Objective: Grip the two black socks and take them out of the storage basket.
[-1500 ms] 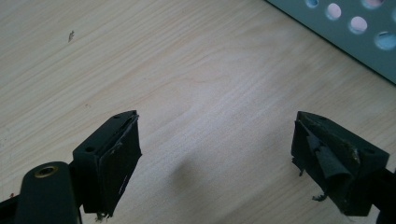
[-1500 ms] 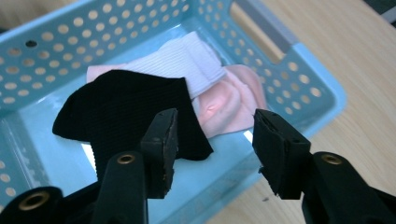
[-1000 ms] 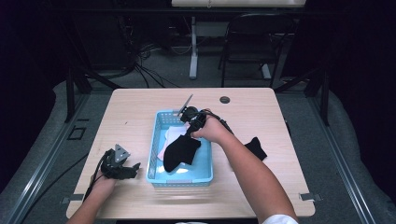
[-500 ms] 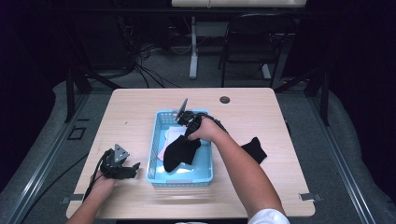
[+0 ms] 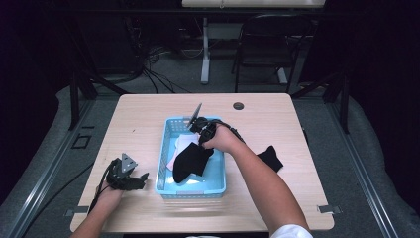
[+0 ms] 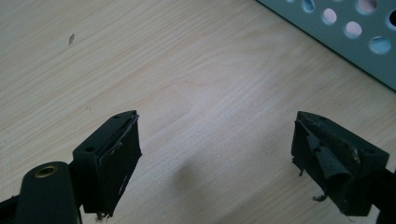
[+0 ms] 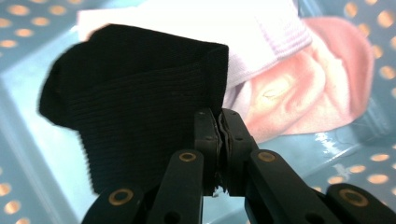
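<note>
Right gripper [image 7: 218, 122]: my fingers clamped on black ribbed sock [image 7: 135, 107], inside perforated blue plastic basket [image 5: 167, 148].
Left gripper [image 6: 217, 154]: my fingers apart over bare wooden desk [image 6: 187, 70], beside basket wall.

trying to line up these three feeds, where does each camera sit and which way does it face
High view: fixed above the person's side, looking forward and down on the table; both forearms, the left gripper and right gripper show.
Left gripper view: rides the left gripper, looking down at bare wood; its two jaws stand wide apart.
Right gripper view: rides the right gripper, looking into the blue basket; its jaws pinch the black sock.
Shared: the high and right gripper views both show that sock and basket.
</note>
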### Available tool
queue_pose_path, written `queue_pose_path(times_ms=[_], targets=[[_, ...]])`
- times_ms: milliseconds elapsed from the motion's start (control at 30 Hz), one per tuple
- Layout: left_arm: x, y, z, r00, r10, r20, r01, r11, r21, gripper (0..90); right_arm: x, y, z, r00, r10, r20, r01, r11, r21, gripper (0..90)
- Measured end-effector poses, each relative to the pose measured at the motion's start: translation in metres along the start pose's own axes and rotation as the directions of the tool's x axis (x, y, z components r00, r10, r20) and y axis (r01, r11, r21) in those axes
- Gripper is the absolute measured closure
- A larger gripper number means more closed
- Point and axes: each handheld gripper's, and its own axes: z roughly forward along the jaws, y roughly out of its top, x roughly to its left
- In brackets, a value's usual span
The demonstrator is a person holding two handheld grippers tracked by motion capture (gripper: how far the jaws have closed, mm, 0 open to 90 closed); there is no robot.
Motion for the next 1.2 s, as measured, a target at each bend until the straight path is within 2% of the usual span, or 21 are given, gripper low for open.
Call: queue_pose_path(times_ms=[33, 167, 267, 367, 400, 433, 467, 533, 700, 733, 767, 833, 867, 900, 967, 1000, 1033, 1133, 1167, 1200], targets=[[0.0, 0.0, 0.0, 1.0, -0.003, -0.001, 0.003, 1.0, 0.001, 15.6, 0.005, -0.001, -0.008, 0.9997, -0.023, 0.008, 0.023, 1.0, -0.019, 87.1], [0.0, 0.0, 0.0, 1.0, 0.003, -0.002, -0.003, 1.0, 0.003, 15.6, 0.014, -0.004, -0.025, 0.999, -0.044, 0.005, 0.044, 0.996, -0.078, 87.3], [0.0, 0.0, 0.0, 1.0, 0.003, -0.002, -0.003, 1.0, 0.003, 15.6, 0.019, -0.006, -0.034, 0.9983, -0.058, 0.001, 0.058, 0.993, -0.098, 87.5], [-0.001, 0.0, 0.0, 1.0, 0.003, -0.003, -0.003, 1.0, 0.006, 15.6, 0.03, -0.011, -0.047, 0.9964, -0.084, -0.011, 0.081, 0.984, -0.157, 87.6], [-0.001, 0.0, 0.0, 1.0, 0.003, -0.003, -0.003, 1.0, 0.006, 15.6, 0.03, -0.011, -0.047, 0.9964, -0.084, -0.011, 0.081, 0.984, -0.157, 87.6], [-0.001, 0.0, 0.0, 1.0, 0.004, -0.003, -0.004, 1.0, 0.007, 15.6, 0.034, -0.013, -0.053, 0.995, -0.098, -0.017, 0.094, 0.979, -0.181, 87.6], [-0.001, 0.0, 0.0, 1.0, 0.004, -0.003, -0.004, 1.0, 0.007, 15.6, 0.034, -0.013, -0.053, 0.995, -0.098, -0.017, 0.094, 0.979, -0.181, 87.6], [-0.001, 0.0, 0.001, 1.0, 0.005, -0.005, -0.005, 1.0, 0.008, 15.6, 0.04, -0.017, -0.063, 0.9935, -0.111, -0.027, 0.102, 0.97, -0.222, 87.6], [-0.001, 0.0, 0.001, 1.0, 0.003, -0.005, -0.003, 1.0, 0.009, 15.6, 0.045, -0.024, -0.08, 0.9923, -0.122, -0.017, 0.112, 0.951, -0.287, 87.6], [-0.001, 0.0, 0.001, 1.0, 0.003, -0.005, -0.003, 1.0, 0.009, 15.6, 0.045, -0.024, -0.08, 0.9923, -0.122, -0.017, 0.112, 0.951, -0.287, 87.6], [-0.001, 0.0, 0.001, 1.0, 0.004, -0.005, -0.004, 0.9999, 0.01, 15.6, 0.047, -0.027, -0.087, 0.9923, -0.123, -0.017, 0.111, 0.944, -0.312, 87.7], [-0.001, -0.001, 0.001, 1.0, 0.004, -0.008, -0.004, 1.0, 0.007, 15.6, 0.048, -0.029, -0.09, 0.992, -0.125, -0.015, 0.113, 0.94, -0.323, 87.7], [-0.002, -0.001, 0.001, 1.0, 0.0, -0.007, 0.0, 1.0, 0.006, 15.6, 0.051, -0.032, -0.097, 0.9915, -0.13, -0.011, 0.118, 0.93, -0.349, 87.7], [-0.002, -0.001, 0.001, 1.0, 0.0, -0.007, 0.0, 1.0, 0.006, 15.6, 0.051, -0.032, -0.097, 0.9915, -0.13, -0.011, 0.118, 0.93, -0.349, 87.7], [-0.001, -0.001, 0.001, 1.0, 0.001, -0.005, -0.001, 0.9999, 0.011, 15.6, 0.054, -0.038, -0.108, 0.9911, -0.133, 0.001, 0.124, 0.921, -0.37, 87.7], [-0.001, -0.001, 0.001, 1.0, 0.001, -0.005, -0.001, 0.9999, 0.011, 15.6, 0.054, -0.038, -0.108, 0.9911, -0.133, 0.001, 0.124, 0.921, -0.37, 87.7], [-0.001, -0.001, 0.0, 1.0, 0.003, -0.005, -0.003, 0.9999, 0.011, 15.6, 0.056, -0.042, -0.116, 0.9914, -0.131, 0.009, 0.124, 0.916, -0.381, 87.7], [-0.001, -0.001, 0.0, 1.0, 0.004, -0.006, -0.004, 0.9999, 0.011, 15.6, 0.056, -0.047, -0.124, 0.9911, -0.131, 0.025, 0.13, 0.913, -0.387, 87.7], [-0.001, -0.002, 0.0, 1.0, 0.005, -0.007, -0.004, 0.9999, 0.012, 15.6, 0.055, -0.052, -0.133, 0.991, -0.128, 0.039, 0.133, 0.914, -0.384, 87.7], [-0.001, -0.002, 0.0, 1.0, 0.005, -0.007, -0.004, 0.9999, 0.012, 15.6, 0.055, -0.055, -0.137, 0.9916, -0.121, 0.045, 0.129, 0.91, -0.395, 87.7]])
